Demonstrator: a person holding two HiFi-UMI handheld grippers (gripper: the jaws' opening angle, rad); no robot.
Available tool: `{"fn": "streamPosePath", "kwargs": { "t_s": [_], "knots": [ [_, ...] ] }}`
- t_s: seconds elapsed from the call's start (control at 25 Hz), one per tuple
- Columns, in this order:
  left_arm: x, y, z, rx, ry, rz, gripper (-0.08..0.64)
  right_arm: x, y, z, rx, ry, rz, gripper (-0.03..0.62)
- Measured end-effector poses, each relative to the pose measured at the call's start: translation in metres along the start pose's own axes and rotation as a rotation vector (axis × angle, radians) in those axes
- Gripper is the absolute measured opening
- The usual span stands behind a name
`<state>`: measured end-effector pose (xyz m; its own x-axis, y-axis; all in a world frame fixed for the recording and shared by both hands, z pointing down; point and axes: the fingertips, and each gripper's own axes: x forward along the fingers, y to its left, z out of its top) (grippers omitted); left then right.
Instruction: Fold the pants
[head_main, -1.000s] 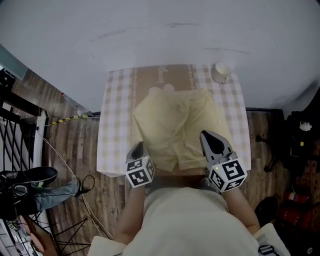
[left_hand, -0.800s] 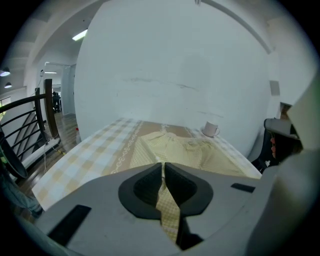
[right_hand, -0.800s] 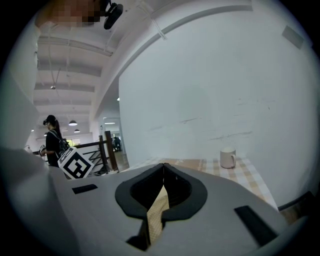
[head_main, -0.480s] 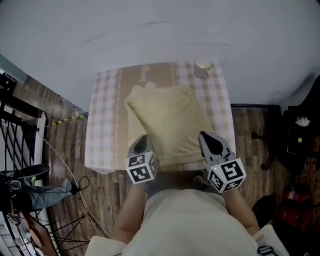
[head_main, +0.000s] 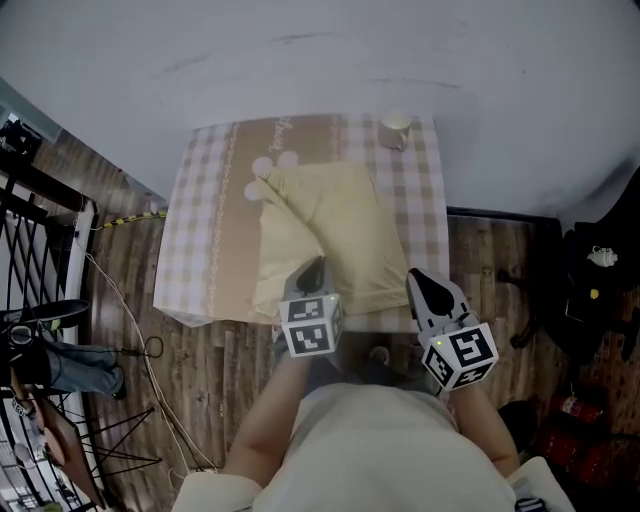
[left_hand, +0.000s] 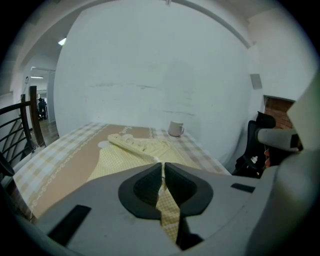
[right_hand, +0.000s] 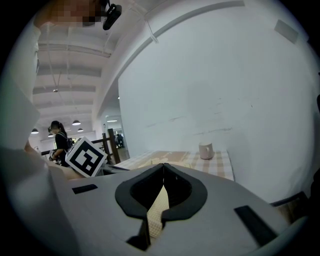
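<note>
Jaws of the left gripper (left_hand: 163, 166) stand almost together, pinching a thin strip of pale yellow checked fabric that runs through the narrow gap and hangs below the pads. The right gripper (right_hand: 163, 169) is likewise closed to a slit, with the same yellow fabric showing in and beneath its gap, so both are judged to have hold of the pants (head_main: 330, 225). Both grips sit at the garment's near edge, which is where a fold is most easily led across. The head view shows the left gripper above the middle of that edge and the right gripper at the near right corner, just off the table (head_main: 200, 250) on the person's side. From the left jaws a raised ridge of cloth runs diagonally to the far left corner of the pants, leaving the left part doubled over and loose. The right part lies flat. This suggests 1 side is being laid over the other while the right grip anchors its corner. The pants occupy the centre of the table, and 1 cup (head_main: 396, 130) stands at the far right, well apart from the cloth and clear of the fold. The fold is judged incomplete, as the ridge is not yet laid flat.
</note>
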<state>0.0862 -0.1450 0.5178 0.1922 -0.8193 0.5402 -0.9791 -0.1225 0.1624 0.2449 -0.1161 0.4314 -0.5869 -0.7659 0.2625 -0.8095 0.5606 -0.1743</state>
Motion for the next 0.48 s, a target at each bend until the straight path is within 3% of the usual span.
{"fn": "streamPosePath", "kwargs": {
  "t_s": [0.48],
  "knots": [
    [0.013,-0.075,-0.016,0.02,0.019,-0.067,0.02,-0.028,-0.014,-0.015,-0.008,0.041,0.041,0.0]
  ]
}}
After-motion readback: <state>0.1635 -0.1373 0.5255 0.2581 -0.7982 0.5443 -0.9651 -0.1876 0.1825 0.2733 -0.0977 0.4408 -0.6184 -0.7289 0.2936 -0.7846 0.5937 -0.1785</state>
